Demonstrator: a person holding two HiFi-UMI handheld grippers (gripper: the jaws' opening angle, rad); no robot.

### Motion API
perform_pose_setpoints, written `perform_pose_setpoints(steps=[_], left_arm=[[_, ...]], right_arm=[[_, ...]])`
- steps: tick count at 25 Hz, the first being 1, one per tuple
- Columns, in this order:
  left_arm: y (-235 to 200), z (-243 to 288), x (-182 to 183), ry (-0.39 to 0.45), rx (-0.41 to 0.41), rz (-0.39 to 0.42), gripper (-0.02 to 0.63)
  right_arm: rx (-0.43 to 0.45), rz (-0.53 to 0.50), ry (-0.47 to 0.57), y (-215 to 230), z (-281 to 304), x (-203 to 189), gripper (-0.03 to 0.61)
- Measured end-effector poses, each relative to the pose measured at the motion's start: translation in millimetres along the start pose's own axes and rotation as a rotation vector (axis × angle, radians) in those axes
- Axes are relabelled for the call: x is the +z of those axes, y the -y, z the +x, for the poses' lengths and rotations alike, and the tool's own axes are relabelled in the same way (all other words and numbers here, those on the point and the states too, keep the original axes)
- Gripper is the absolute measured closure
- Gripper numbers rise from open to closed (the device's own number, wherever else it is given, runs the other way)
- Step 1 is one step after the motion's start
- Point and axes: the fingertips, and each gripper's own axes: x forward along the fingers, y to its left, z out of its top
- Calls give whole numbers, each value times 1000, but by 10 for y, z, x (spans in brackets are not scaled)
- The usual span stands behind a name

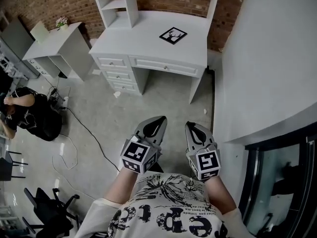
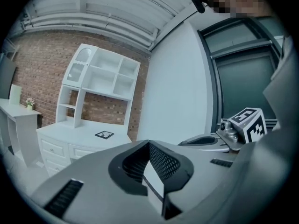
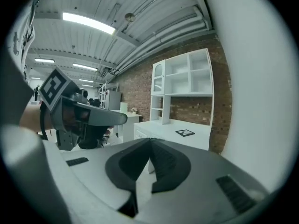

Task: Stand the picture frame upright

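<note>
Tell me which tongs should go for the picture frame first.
Right, narrowly. The left tongs and right tongs are both shut, empty and far from the desk. The picture frame lies flat toward the desk's right end, slightly nearer the right tongs' line.

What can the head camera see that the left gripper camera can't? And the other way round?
Only the head view shows the person at the left, the black chair and the cable on the floor. Only the left gripper view shows the ceiling and the top shelves. Both show the white desk, the frame lying flat on it, the brick wall and the right hand-held gripper.
</note>
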Motion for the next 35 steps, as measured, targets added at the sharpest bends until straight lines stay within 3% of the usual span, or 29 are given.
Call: perform_pose_setpoints(steps=[7,15,22,29,35], left_arm=[[-1011,338,14,-27,0,-22,601],[-2671,741,526,-16,-12,-31,601],[-3948,1036,814,-3,-13,-21,601],[-4690,1500,636,-57,23,-98,601],[-5067,2218,598,-67,49,-114,601]], right_arm=[[-89,72,-26,207,982,95,571],[-147,207,-29,276,2536,626,571],[-185,212,-48,341,3749,975,571],[-150,223,-111,587,4604,950,571],[-112,223,-119,1160,5327,834,571]])
